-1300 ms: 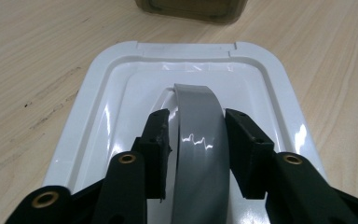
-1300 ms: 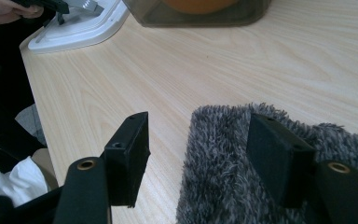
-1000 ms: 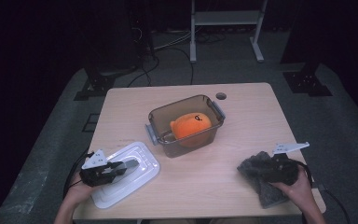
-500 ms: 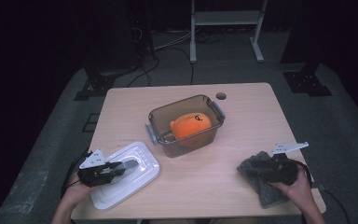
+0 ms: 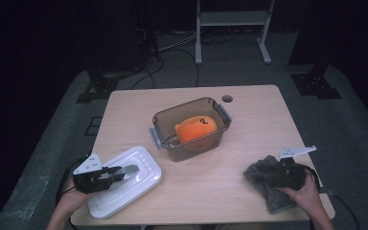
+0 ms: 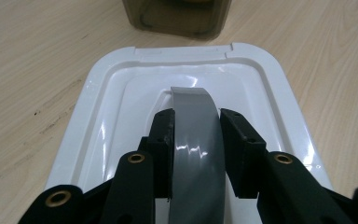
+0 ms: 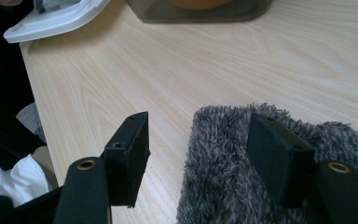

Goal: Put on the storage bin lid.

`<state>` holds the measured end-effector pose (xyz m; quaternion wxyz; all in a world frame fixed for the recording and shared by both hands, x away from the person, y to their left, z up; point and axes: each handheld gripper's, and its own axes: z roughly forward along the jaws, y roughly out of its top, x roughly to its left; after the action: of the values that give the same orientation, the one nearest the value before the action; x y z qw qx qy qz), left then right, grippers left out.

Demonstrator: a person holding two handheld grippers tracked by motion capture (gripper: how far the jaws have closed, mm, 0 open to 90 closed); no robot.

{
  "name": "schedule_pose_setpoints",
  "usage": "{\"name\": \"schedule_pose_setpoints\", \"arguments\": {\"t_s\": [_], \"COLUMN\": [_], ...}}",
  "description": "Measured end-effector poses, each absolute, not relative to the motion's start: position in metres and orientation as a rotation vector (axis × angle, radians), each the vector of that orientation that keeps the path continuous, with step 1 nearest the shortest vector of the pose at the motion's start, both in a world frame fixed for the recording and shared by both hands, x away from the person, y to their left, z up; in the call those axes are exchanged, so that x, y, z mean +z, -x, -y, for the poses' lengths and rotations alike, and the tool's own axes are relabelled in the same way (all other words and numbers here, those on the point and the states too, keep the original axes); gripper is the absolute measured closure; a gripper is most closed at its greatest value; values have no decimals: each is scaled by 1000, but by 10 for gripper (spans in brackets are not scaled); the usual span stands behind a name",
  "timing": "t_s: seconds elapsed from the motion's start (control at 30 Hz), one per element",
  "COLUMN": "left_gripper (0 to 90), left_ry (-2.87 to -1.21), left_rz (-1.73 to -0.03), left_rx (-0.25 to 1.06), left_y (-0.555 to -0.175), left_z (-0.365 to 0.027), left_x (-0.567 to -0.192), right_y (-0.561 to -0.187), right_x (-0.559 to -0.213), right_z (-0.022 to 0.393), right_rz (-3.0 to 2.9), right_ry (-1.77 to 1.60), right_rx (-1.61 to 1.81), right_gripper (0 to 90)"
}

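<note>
A white plastic lid lies at the table's near left corner, with a grey handle arching over its top. My left gripper is shut on that handle; in the left gripper view both black pads press its sides. A smoky clear tub with grey end handles stands mid-table and holds an orange soft thing. At the near right my right gripper rests open over a grey fuzzy cloth; in the right gripper view one jaw lies on the cloth and the other over bare wood.
The wooden table has a small round hole at its far side. A white metal rack and cables stand on the dark floor beyond the table. The person's hands hold both grippers at the near edge.
My left gripper, with the lid's handle in it, has risen slightly. The right gripper, the cloth and the tub stay where they were.
</note>
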<state>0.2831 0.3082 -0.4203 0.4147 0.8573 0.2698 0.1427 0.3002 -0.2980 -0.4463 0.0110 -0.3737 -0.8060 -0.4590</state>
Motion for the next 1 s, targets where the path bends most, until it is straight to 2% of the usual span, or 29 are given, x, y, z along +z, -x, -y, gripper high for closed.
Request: {"name": "schedule_pose_setpoints", "arguments": {"t_s": [1.0], "left_gripper": [665], "left_ry": [-2114], "left_rz": [-605], "left_rx": [379], "left_y": [-250], "left_z": [-318], "left_x": [-372], "right_y": [-300], "right_x": [-446], "right_z": [298], "right_rz": [2517], "right_ry": [1169], "right_rx": [-1429], "right_gripper": [381]}}
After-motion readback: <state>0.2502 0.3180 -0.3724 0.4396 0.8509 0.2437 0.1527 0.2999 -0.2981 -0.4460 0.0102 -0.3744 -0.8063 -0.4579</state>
